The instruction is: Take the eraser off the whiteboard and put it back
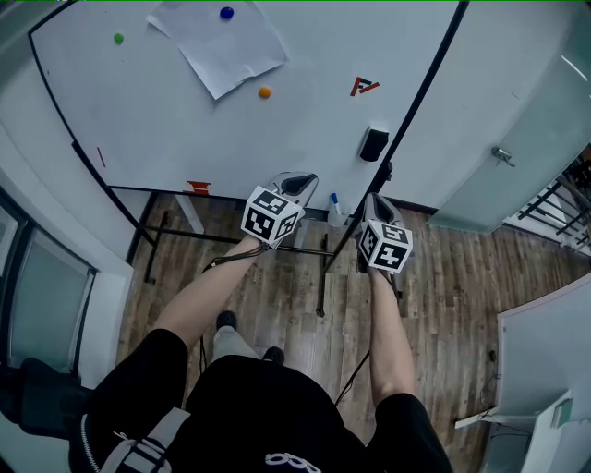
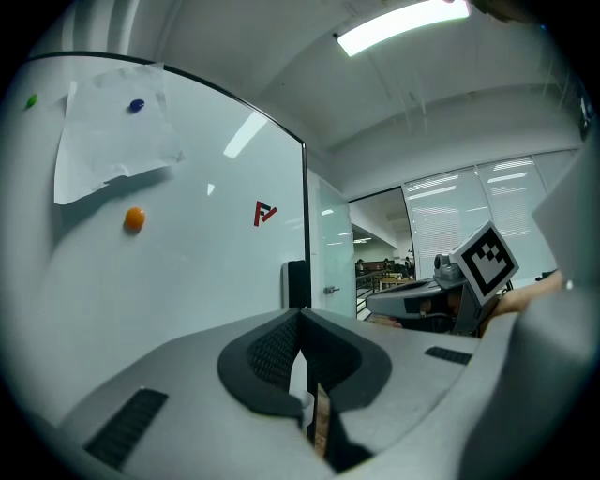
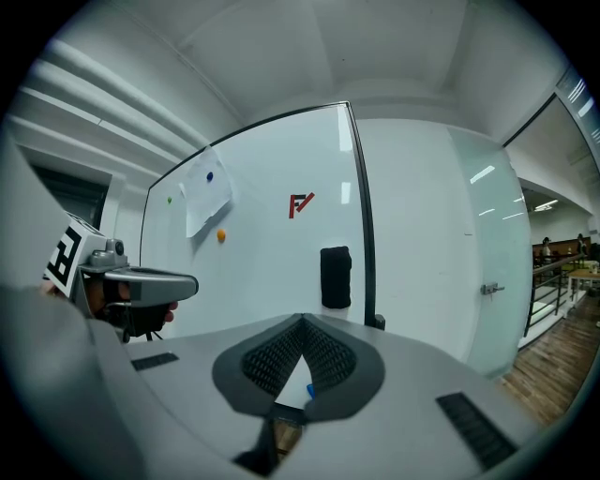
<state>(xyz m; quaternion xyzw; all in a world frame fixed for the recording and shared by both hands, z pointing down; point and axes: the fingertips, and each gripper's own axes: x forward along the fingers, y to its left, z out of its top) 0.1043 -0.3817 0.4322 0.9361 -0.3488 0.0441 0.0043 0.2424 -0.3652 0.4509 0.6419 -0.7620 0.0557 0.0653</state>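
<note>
The black eraser [image 1: 374,143] sticks upright on the whiteboard [image 1: 138,111], close to the board's right frame edge. It also shows ahead in the left gripper view as the eraser [image 2: 297,284], and in the right gripper view as the eraser [image 3: 336,277]. My right gripper [image 1: 375,201] is a short way below the eraser, apart from it, its jaws shut with nothing between them. My left gripper [image 1: 300,181] hangs to the left of it near the board's lower edge, jaws together and empty. Both grippers point level at the board; the left gripper [image 2: 300,315] and the right gripper [image 3: 302,322] show tips that meet.
A paper sheet [image 1: 222,46] hangs under a blue magnet [image 1: 226,13]; an orange magnet [image 1: 265,91], a green magnet [image 1: 118,38] and a red logo [image 1: 365,87] are on the board. A blue-capped marker [image 1: 334,205] rests on the tray. A glass door with a handle [image 1: 501,155] stands at right.
</note>
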